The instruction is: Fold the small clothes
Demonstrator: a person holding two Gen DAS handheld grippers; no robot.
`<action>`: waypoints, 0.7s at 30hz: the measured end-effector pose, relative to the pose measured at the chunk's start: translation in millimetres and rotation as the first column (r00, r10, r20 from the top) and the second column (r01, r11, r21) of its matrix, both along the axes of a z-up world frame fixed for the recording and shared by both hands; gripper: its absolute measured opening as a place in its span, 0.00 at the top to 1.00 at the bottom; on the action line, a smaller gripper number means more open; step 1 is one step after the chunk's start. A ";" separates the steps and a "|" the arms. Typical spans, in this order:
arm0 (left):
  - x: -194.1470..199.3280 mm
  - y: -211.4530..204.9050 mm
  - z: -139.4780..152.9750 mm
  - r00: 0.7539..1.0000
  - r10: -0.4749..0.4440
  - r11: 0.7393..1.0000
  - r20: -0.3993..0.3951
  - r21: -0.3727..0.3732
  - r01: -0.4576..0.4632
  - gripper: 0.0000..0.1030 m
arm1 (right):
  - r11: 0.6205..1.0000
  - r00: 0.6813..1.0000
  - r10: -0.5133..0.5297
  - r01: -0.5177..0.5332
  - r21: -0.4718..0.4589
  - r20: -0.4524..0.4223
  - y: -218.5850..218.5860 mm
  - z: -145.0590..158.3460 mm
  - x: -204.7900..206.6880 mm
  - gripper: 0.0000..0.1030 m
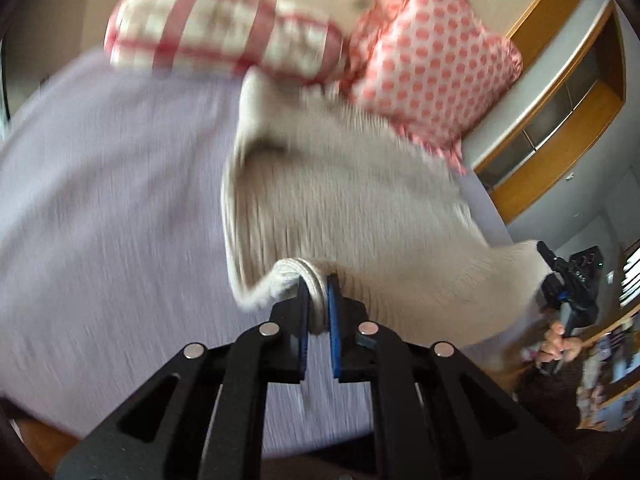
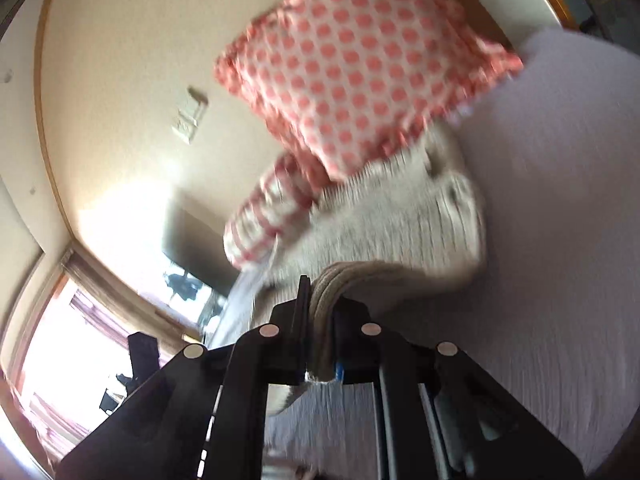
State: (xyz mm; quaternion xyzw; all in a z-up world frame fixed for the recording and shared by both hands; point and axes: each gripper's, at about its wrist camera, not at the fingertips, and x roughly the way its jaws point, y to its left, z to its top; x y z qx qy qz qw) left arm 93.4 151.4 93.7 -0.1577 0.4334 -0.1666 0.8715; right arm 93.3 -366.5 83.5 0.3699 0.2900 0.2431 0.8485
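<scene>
Bedroom setting: cream wall, wooden shelving along one side, bright window on the other; both views blurred.

Item 1. Bed (image 1: 100, 208), covered in a lilac sheet. I see wide bare sheet on the left-wrist view's left side and, in the right-wrist view, bare sheet (image 2: 560, 240) running to the bed's far edge.

Item 2. Beige ribbed knit garment (image 1: 352, 208), the task's piece. It lies bunched across the bed toward the head end, its far end reaching the pillows, its near hem lifted off the sheet at two points. Also seen from the right wrist (image 2: 400, 224).

Item 3. Left gripper (image 1: 318, 304). I read it as clamped on a rolled hem fold of the garment, cloth pinched between the blue-padded fingers.

Item 4. Right gripper (image 2: 320, 320). Likewise closed over a thick fold of the garment's hem; cloth hangs out beneath the fingers. It appears in the left-wrist view (image 1: 568, 288) at the garment's right corner, held by my hand (image 1: 558, 346).

Item 5. Polka-dot pillow (image 1: 432, 64), pink on white, at the head of the bed, its lower corner touching the garment.

Item 6. Checked bolster pillow (image 1: 224, 32), red and cream, just beside the dotted one.
</scene>
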 end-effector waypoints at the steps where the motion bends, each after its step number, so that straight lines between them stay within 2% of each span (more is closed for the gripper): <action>1: 17.6 -2.7 13.7 0.999 0.007 1.000 0.033 0.024 -0.008 0.92 | 1.000 1.000 -0.011 0.010 0.001 0.012 -0.9 4.8 9.2 0.90; 4: 65.6 -10.7 35.4 0.996 0.021 0.997 0.083 0.076 -0.028 0.92 | 0.998 0.997 -0.062 0.061 0.023 0.035 -2.7 17.6 62.6 0.90; 5: 90.5 -14.6 41.2 0.995 0.035 0.994 0.094 0.100 -0.044 0.92 | 0.997 0.997 -0.075 0.074 0.027 0.032 -6.2 17.1 72.1 0.91; 9: 185.9 -24.3 47.2 0.985 0.112 0.979 0.129 0.158 -0.132 0.92 | 0.986 0.986 -0.167 0.167 0.012 -0.011 -10.8 7.3 151.9 0.91; 11: 234.4 -31.7 36.7 0.982 0.138 0.967 0.132 0.196 -0.162 0.92 | 0.974 0.974 -0.223 0.221 -0.040 -0.043 -10.5 -4.2 194.9 0.91; 13: 266.5 -36.5 17.7 0.981 0.164 0.955 0.104 0.231 -0.184 0.92 | 0.959 0.959 -0.264 0.251 -0.128 -0.097 -5.5 -19.6 230.9 0.91; 14: 284.8 -39.7 2.0 0.982 0.173 0.948 0.075 0.258 -0.187 0.92 | 0.950 0.949 -0.279 0.250 -0.186 -0.147 -1.5 -32.9 251.4 0.91; 16: 307.4 -38.3 -25.9 0.980 0.201 0.938 0.010 0.286 -0.195 0.91 | 0.943 0.929 -0.288 0.233 -0.238 -0.233 3.7 -52.2 276.2 0.90; 18: 313.4 -30.7 -35.2 0.977 0.214 0.941 -0.013 0.270 -0.202 0.83 | 0.942 0.917 -0.280 0.206 -0.264 -0.285 4.9 -58.1 285.5 0.88; 19: 312.9 -25.6 -35.0 0.977 0.214 0.946 -0.011 0.251 -0.204 0.80 | 0.943 0.919 -0.273 0.197 -0.266 -0.285 4.9 -56.8 286.2 0.82; 20: 310.6 -19.6 -31.8 0.976 0.217 0.949 -0.001 0.236 -0.211 0.66 | 0.944 0.926 -0.263 0.189 -0.270 -0.272 4.4 -51.8 286.6 0.78; 21: 306.4 -13.3 -25.6 0.971 0.237 0.941 0.021 0.243 -0.235 0.48 | 0.944 0.932 -0.256 0.185 -0.273 -0.256 4.3 -46.5 285.7 0.71</action>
